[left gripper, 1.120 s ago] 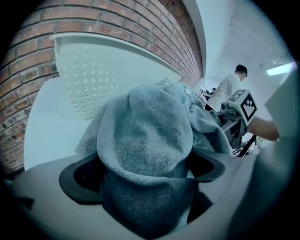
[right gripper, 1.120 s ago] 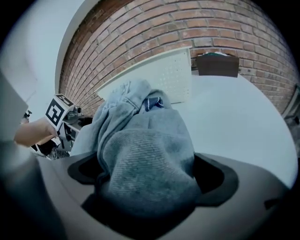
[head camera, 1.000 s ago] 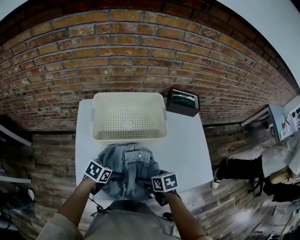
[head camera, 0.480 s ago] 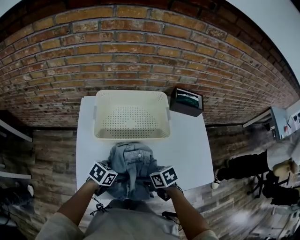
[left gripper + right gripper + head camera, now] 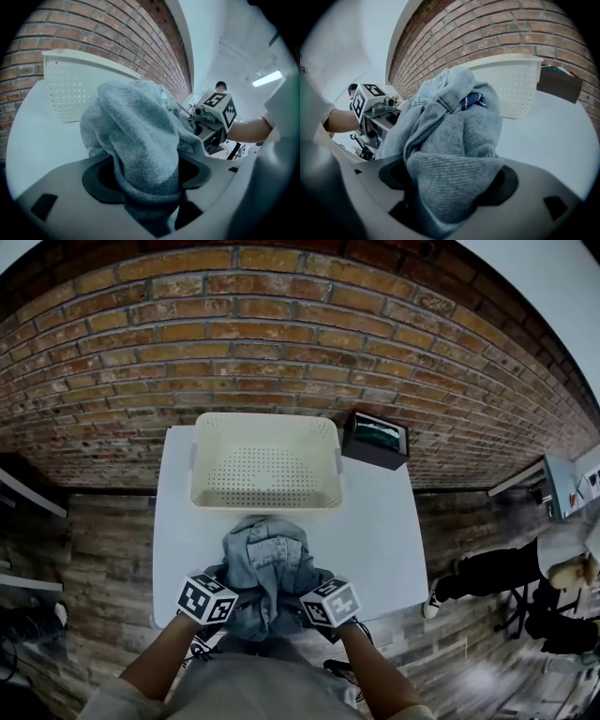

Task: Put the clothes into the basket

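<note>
A pile of grey-blue denim clothes lies bunched on the white table, just in front of the empty cream basket. My left gripper bites the pile's near left side and my right gripper its near right side. In the left gripper view a thick fold of the clothes fills the gap of my left gripper; its jaws are closing on it. In the right gripper view the clothes likewise fill my right gripper, whose jaws are also closing.
A dark open box stands right of the basket against the brick wall. A person's legs show on the floor to the right. The basket is perforated and stands beyond the pile.
Both grippers have closed in on the pile from its two sides. The cloth has gathered into a narrower, taller bunch between them.
</note>
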